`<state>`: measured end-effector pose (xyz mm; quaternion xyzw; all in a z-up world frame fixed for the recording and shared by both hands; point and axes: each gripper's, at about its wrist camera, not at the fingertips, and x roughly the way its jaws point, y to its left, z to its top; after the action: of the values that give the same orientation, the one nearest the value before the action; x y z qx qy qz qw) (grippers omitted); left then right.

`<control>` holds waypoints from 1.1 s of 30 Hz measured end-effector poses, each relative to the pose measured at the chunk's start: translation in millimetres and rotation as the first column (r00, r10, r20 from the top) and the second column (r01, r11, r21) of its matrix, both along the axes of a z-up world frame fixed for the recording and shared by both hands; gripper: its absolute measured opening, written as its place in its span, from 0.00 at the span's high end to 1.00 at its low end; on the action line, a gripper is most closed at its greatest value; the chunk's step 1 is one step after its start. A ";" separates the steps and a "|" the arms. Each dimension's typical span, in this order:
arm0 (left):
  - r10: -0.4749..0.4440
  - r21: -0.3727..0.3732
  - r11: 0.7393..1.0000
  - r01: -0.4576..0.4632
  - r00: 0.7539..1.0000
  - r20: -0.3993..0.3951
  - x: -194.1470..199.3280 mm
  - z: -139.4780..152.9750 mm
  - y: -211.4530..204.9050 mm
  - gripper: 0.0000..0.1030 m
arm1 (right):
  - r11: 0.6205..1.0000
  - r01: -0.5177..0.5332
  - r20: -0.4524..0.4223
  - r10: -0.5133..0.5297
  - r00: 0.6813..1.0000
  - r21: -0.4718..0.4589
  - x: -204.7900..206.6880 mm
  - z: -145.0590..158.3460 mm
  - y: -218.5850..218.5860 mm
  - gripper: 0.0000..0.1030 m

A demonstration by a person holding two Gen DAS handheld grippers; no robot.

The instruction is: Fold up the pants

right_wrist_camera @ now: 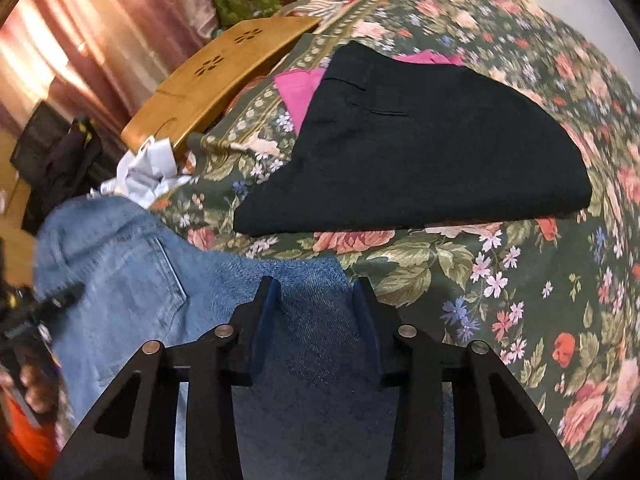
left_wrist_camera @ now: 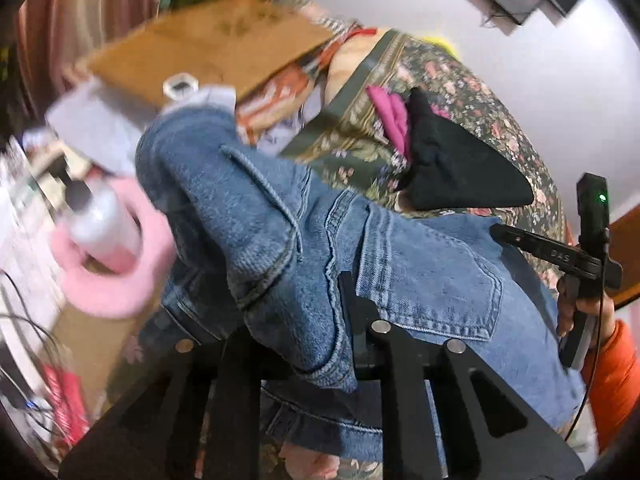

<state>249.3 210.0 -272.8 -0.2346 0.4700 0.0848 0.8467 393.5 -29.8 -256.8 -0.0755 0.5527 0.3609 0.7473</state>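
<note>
We see the jeans [left_wrist_camera: 420, 272] draped over the near part of a flowered bedspread [right_wrist_camera: 520, 280], with a bunched fold of denim hanging across the left gripper [left_wrist_camera: 320, 312]. Cloth covers the gap between its fingers, and one finger [left_wrist_camera: 348, 292] pokes up through the folds, so we take it as clenched on the jeans. A back pocket lies just to the right of that fold.

In the right wrist view, the right gripper [right_wrist_camera: 316, 300] has its jaws spread apart, with denim lying between them and under them, and we cannot see either pad pressing the cloth; it looks released. The jeans stretch away to the left, where the back pocket [right_wrist_camera: 160, 276] shows.

Farther off on the bedspread lies a folded black garment [right_wrist_camera: 420, 160] on top of a pink one [right_wrist_camera: 298, 92]. A wooden board [right_wrist_camera: 216, 80] sits at the far left edge of the bed, with crumpled white paper [right_wrist_camera: 148, 176] near it.
</note>
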 end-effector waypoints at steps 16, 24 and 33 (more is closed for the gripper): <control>0.003 -0.270 0.962 -0.035 0.993 -0.120 -24.9 -37.8 26.0 0.72 | 0.997 -0.019 0.072 0.025 0.997 -0.076 -31.8 33.1 -0.4 0.65; 0.083 -0.191 0.977 -0.095 0.994 -0.070 -25.9 -15.6 45.2 0.33 | 0.994 -0.085 0.005 0.086 0.996 -0.063 -96.9 39.4 -28.1 0.56; 0.097 0.003 0.995 -0.097 0.993 -0.062 -36.3 -16.6 49.3 0.79 | 1.000 0.029 0.043 -0.029 0.999 0.007 -149.4 46.8 -62.1 0.51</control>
<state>213.0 259.3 -289.4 -0.2544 0.4843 0.1330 0.8265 244.1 -91.9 -210.0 -0.0729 0.5365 0.3500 0.7644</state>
